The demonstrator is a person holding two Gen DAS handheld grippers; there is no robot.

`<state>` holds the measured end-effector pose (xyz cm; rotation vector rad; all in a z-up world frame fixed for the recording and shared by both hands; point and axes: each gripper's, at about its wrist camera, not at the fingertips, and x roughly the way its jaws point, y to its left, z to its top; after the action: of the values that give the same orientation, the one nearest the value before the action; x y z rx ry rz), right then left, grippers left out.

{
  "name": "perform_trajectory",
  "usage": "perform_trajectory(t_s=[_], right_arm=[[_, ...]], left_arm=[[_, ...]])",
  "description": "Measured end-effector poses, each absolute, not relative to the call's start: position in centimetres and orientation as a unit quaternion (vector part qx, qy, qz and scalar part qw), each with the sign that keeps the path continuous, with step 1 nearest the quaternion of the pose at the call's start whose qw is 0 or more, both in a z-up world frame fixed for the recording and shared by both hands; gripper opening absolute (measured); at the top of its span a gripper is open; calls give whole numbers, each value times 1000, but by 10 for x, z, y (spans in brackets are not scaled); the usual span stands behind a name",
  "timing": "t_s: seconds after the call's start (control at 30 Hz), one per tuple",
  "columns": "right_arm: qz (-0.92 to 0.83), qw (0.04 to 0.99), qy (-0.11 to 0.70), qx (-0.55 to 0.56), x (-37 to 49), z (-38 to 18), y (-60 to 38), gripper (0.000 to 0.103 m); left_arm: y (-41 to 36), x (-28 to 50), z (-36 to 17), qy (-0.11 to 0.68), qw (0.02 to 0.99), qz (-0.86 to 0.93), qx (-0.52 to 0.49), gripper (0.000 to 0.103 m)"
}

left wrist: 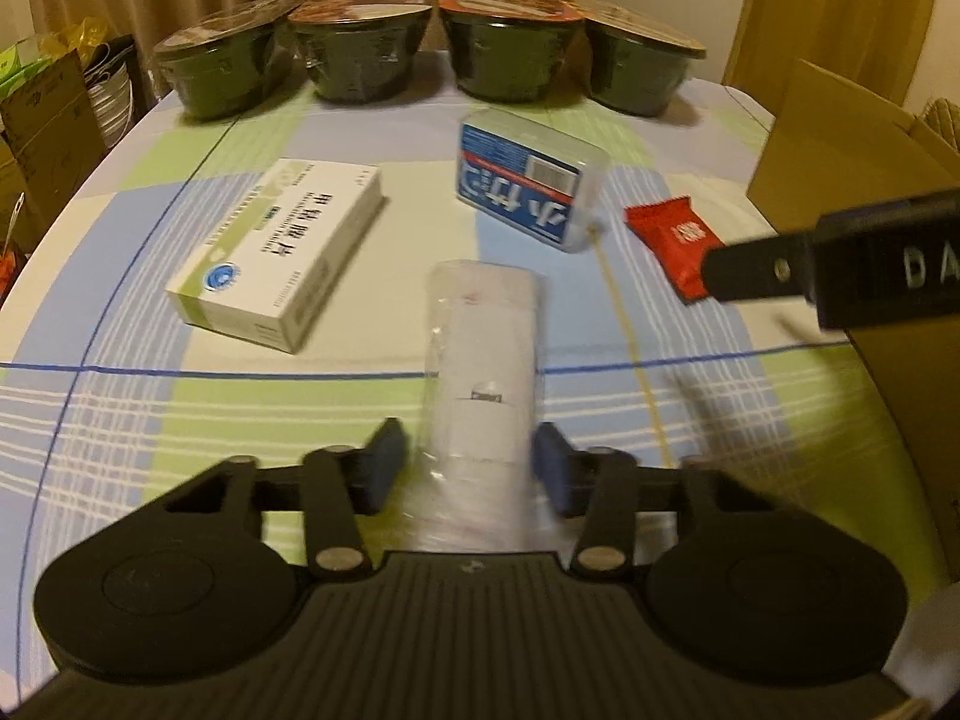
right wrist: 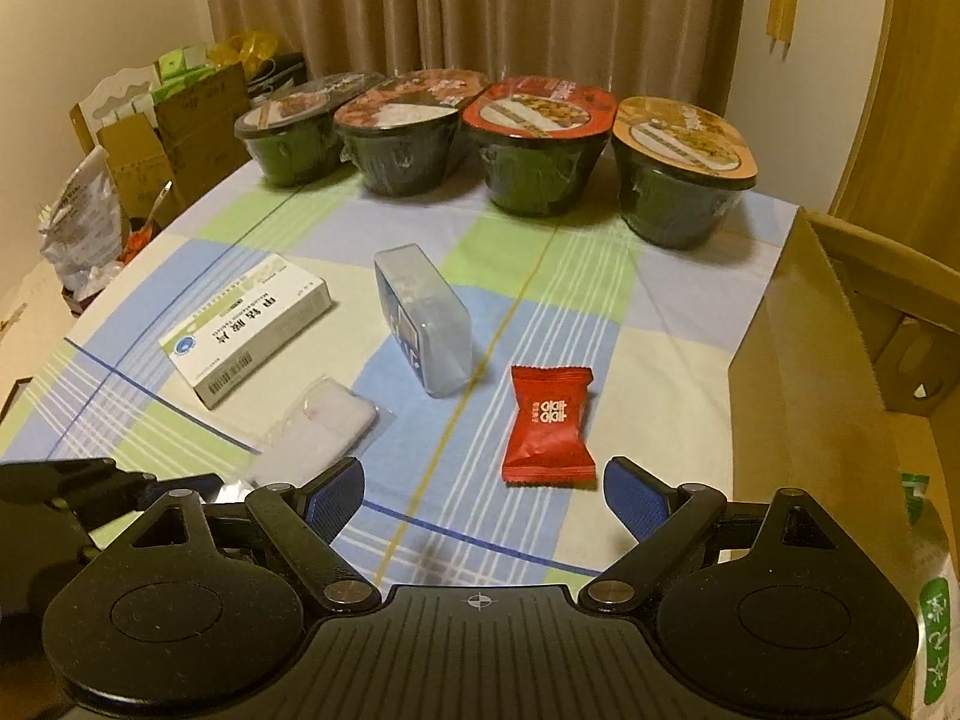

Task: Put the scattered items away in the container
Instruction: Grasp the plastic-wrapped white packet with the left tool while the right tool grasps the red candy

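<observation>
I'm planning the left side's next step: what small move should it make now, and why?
Probably close the left hand-held gripper on the clear-wrapped white packet. The packet already lies between its blue pads, which look close to it but perhaps not yet pressing. Once gripped, it can go toward the cardboard box on the right.

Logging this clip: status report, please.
Left gripper straddling wrapped white roll, jaws not visibly closed. Right gripper open near red candy. Cardboard box right, unobstructed.

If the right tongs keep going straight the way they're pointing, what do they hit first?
Probably the red candy, lying just ahead between the open right tongs. Depth is uncertain; they may be above it.
</observation>
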<state>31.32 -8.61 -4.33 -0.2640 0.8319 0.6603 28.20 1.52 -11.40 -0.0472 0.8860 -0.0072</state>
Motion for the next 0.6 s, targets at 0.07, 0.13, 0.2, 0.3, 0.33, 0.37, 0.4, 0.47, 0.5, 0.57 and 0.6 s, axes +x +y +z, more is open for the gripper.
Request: perform_trajectory(t_s=[0.07, 0.13, 0.2, 0.3, 0.33, 0.37, 0.4, 0.47, 0.5, 0.57, 0.6], right_arm=[[313, 854, 396, -127, 316, -46, -83, 93], [311, 853, 398, -128, 319, -49, -79, 93], [306, 853, 402, -127, 324, -53, -76, 93], [301, 854, 407, -125, 331, -58, -71, 93], [299, 854, 407, -126, 334, -59, -70, 93], [298, 854, 406, -127, 336, -60, -68, 93], [296, 855, 406, -128, 338, -62, -67, 93], [294, 854, 409, -130, 344, -65, -66, 80], [293, 853, 412, -131, 346, -68, -65, 77], [288, 853, 413, -137, 351, -73, -64, 77], [287, 853, 414, -139, 353, -75, -64, 77]], left_arm=[[21, 284, -114, 429, 903, -4, -28, 36], [24, 285, -113, 430, 902, -6, -30, 36], [25, 286, -113, 431, 902, -8, -31, 35], [29, 289, -113, 431, 902, -7, -35, 35], [30, 290, -113, 431, 902, -8, -38, 35], [32, 291, -112, 431, 902, -8, -43, 35], [33, 293, -112, 430, 901, -9, -47, 35], [36, 296, -113, 429, 902, -10, -50, 35], [38, 298, -113, 428, 902, -9, -51, 35], [43, 302, -113, 427, 902, -7, -55, 35], [44, 304, -112, 426, 903, -5, -56, 35]])
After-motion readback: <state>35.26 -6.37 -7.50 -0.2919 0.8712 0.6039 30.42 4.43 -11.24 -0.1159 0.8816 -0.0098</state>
